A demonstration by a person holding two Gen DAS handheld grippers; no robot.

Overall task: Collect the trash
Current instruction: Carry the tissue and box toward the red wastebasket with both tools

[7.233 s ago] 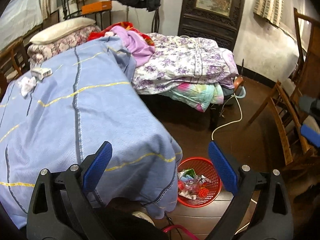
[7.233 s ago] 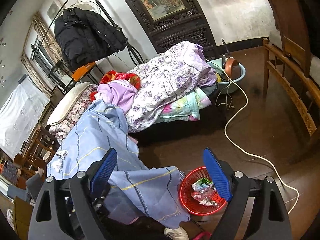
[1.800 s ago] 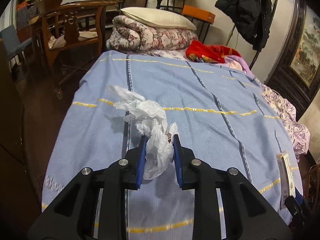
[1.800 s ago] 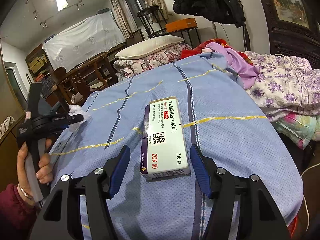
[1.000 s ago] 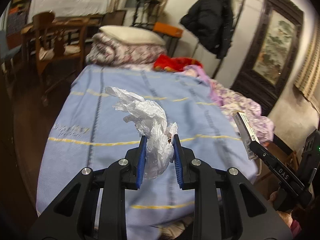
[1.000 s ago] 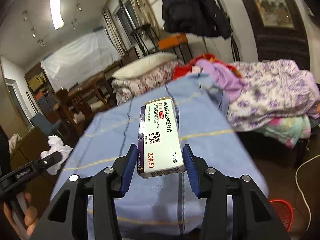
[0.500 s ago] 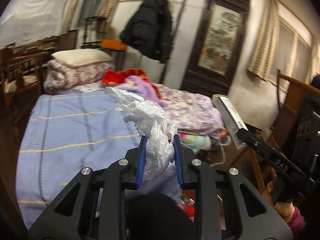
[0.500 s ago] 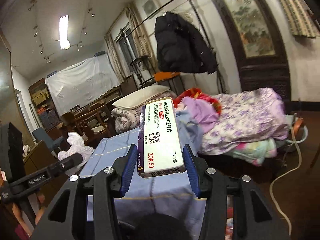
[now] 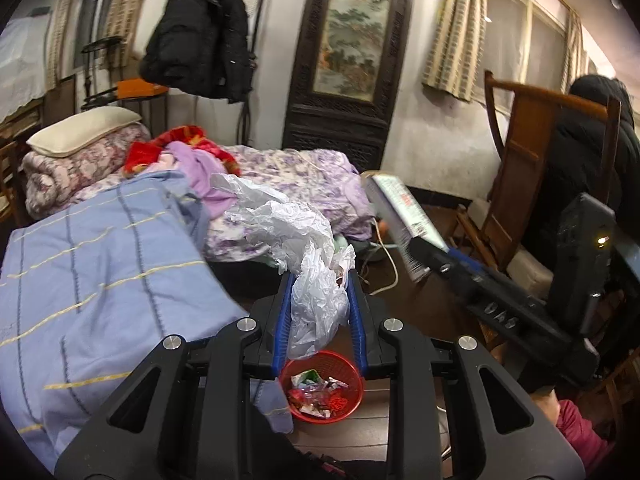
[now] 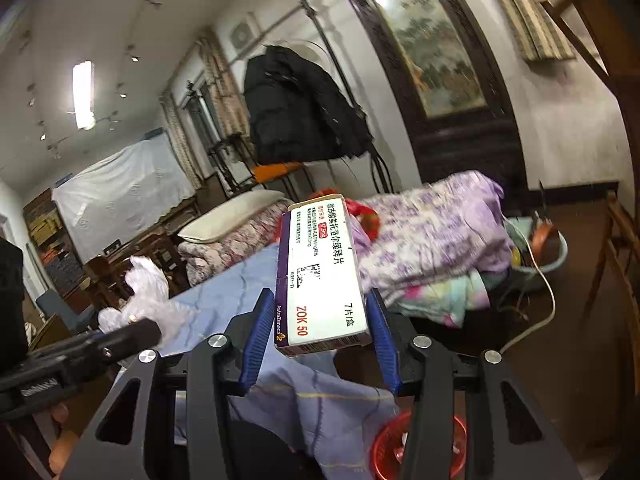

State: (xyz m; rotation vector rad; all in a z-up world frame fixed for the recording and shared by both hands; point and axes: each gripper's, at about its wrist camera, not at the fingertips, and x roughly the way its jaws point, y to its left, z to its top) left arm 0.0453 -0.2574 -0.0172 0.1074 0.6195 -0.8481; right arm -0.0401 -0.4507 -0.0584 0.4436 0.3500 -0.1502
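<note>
- The left gripper (image 9: 319, 312) is clamped on a crumpled white plastic bag (image 9: 308, 264), held above the red mesh plastic waste basket (image 9: 321, 385) on the floor.
- The right gripper (image 10: 320, 340) pinches a white-and-purple cardboard medicine box (image 10: 320, 276).
- Step, as I judge it: carrying to the bin. Next: lower, centre over the basket, release.
- Beyond lies the blue striped bedspread (image 9: 92, 280).

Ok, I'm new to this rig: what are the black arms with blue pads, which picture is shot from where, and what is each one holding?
They are hand-held grippers, one per hand, each carrying a camera that looks along its two fingers. In the left camera's view, the left gripper pinches a crumpled white plastic bag above a red basket of trash on the floor beside the blue bedspread. In the right camera's view, the right gripper clamps a medicine box.
</note>
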